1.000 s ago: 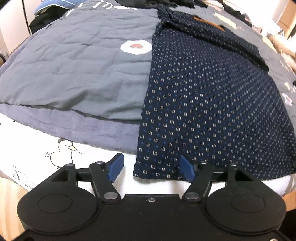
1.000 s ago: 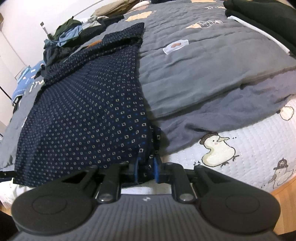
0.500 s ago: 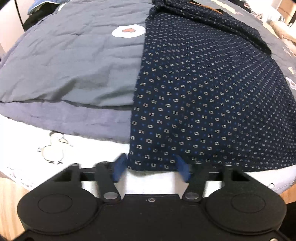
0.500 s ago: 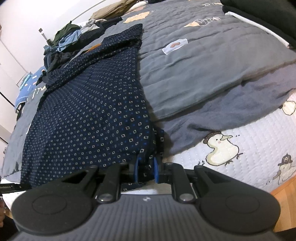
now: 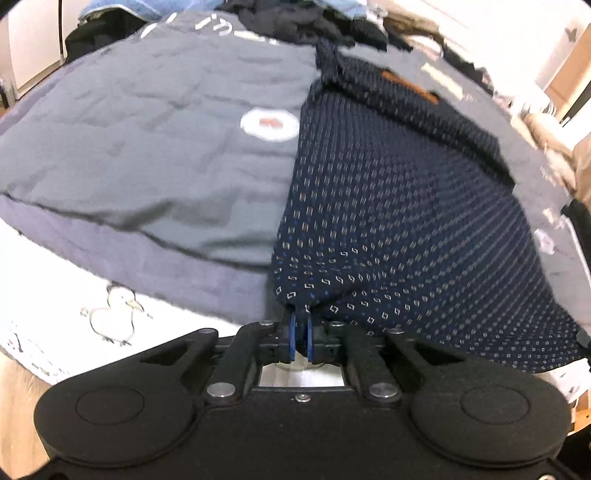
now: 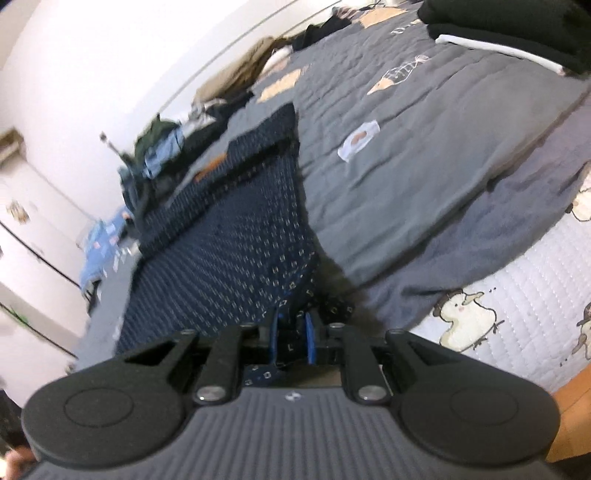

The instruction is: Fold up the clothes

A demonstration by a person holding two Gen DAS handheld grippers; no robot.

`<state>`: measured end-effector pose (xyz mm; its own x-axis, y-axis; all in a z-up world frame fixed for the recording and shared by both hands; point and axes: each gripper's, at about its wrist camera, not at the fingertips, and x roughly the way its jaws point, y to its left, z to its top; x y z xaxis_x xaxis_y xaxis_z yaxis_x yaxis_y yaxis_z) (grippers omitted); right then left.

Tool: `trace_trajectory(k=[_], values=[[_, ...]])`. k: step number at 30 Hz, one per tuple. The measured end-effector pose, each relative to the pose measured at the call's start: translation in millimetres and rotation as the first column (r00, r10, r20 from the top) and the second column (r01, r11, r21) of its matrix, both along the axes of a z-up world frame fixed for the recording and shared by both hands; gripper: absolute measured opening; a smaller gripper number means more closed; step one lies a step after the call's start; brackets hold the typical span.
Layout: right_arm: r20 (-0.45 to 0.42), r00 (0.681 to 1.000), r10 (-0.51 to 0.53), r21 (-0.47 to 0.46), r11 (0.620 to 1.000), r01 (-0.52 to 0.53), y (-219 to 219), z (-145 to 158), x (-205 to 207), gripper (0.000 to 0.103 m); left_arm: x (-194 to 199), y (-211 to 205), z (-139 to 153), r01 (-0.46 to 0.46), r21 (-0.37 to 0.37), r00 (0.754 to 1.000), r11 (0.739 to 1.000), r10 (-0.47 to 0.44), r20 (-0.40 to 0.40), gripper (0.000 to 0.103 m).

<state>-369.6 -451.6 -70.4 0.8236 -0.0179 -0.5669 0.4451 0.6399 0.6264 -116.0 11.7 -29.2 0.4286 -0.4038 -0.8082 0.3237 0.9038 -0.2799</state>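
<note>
near edge: white duck-print sheet (image 5: 55,295) bare beside the garment, room to pass
L side: grey quilt (image 5: 147,147) flat, open up to navy patterned garment (image 5: 406,221)
R side: quilt (image 6: 424,177) flat & bare alongside garment (image 6: 229,258)
far end: clothes heap (image 5: 314,22) blocks far edge
R far corner: folded dark stack (image 6: 517,29) in the way
far L, R view: piled clothes (image 6: 159,147) by wall

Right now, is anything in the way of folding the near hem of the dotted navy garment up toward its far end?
Nothing visible: both tongs, left and right, grip the navy garment at its hem, and its surface ahead lies bare.
</note>
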Motion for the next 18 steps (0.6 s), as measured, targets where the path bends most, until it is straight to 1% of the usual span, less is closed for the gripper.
trace_trajectory(k=[3, 9, 13, 18], values=[[0.070, 0.997, -0.017, 0.054, 0.998, 0.013, -4.5, 6.4, -3.8, 0.014, 2.7, 4.7, 18.2, -0.010, -0.028, 0.999, 1.000, 0.011, 0.037, 0.006], [0.146, 0.988, -0.049, 0.092, 0.995, 0.036, -12.7, 24.8, -4.4, 0.014, 10.3, 7.8, 44.5, -0.033, -0.097, 0.996, 0.995, 0.041, 0.083, 0.006], [0.178, 0.982, -0.062, 0.095, 0.994, 0.046, -16.9, 43.0, 4.6, 0.014, 17.9, 2.2, 61.3, -0.028, -0.140, 0.992, 0.990, 0.044, 0.118, 0.006], [0.216, 0.975, -0.056, 0.043, 0.998, 0.048, -20.7, 76.6, 17.1, 0.014, 31.6, 0.8, 87.6, -0.012, -0.188, 0.985, 0.982, 0.044, 0.166, 0.006]])
